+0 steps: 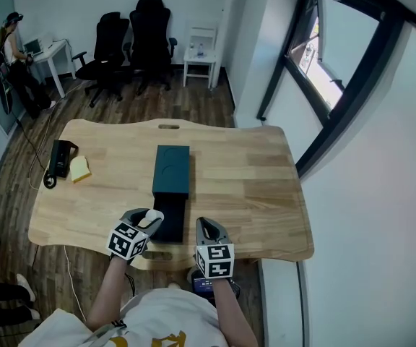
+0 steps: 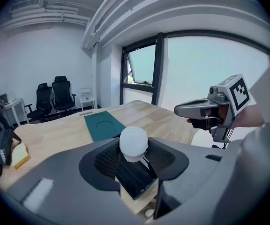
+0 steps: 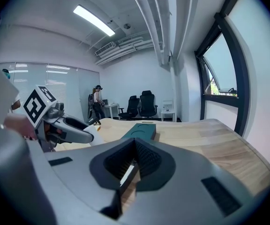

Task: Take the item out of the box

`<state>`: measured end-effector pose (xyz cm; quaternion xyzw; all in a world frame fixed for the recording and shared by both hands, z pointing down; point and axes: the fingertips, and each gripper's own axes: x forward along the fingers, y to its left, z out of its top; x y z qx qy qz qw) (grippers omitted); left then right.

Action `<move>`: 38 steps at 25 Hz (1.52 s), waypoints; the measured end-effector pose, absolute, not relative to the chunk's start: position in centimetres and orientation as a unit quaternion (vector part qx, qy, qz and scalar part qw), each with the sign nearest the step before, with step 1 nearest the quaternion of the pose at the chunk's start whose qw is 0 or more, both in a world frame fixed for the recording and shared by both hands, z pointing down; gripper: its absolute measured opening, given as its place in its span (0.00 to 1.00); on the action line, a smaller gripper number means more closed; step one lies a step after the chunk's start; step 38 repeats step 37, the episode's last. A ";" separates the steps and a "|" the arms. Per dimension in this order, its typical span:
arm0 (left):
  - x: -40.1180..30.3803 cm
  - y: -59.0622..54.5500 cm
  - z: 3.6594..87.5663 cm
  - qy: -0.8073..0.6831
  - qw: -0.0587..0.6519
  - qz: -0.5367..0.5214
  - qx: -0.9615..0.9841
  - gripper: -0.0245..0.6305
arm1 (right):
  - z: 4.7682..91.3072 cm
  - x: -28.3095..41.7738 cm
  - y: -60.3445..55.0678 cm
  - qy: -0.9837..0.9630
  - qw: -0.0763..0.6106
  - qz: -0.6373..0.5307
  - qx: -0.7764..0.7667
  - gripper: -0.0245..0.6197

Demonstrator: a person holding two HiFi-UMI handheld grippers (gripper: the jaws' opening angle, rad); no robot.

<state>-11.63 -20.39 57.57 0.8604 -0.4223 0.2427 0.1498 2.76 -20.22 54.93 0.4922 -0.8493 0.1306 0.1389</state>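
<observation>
A dark teal box (image 1: 172,166) lies in the middle of the wooden table (image 1: 251,186). Its black inner tray (image 1: 169,224) is slid out toward the near edge. My left gripper (image 1: 150,218) hovers over that tray, shut on a white rounded item (image 1: 152,214). In the left gripper view the white item (image 2: 134,142) sits between the pads, with the black tray (image 2: 135,176) below and the teal box (image 2: 102,124) beyond. My right gripper (image 1: 206,227) hangs just right of the tray with its jaws shut and nothing in them. The right gripper view shows the teal box (image 3: 139,131) ahead.
A black device (image 1: 62,157) and a yellow notepad (image 1: 79,169) lie at the table's left end. Black office chairs (image 1: 132,42) and a white side table (image 1: 201,56) stand at the back. A person (image 1: 16,63) stands at a far-left desk. A window wall runs along the right.
</observation>
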 end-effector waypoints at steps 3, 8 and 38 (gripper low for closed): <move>-11.6 -20.1 57.3 -0.419 0.157 0.240 0.861 0.30 | 54.2 2.8 -19.8 -0.849 0.128 0.131 0.495 0.05; -10.6 -19.8 56.2 -0.410 0.163 0.219 0.870 0.30 | 53.6 2.9 -19.5 -0.851 0.127 0.118 0.496 0.05; -11.1 -22.0 55.3 -0.432 0.129 0.218 0.865 0.30 | 53.7 2.7 -21.8 -0.850 0.138 0.115 0.495 0.05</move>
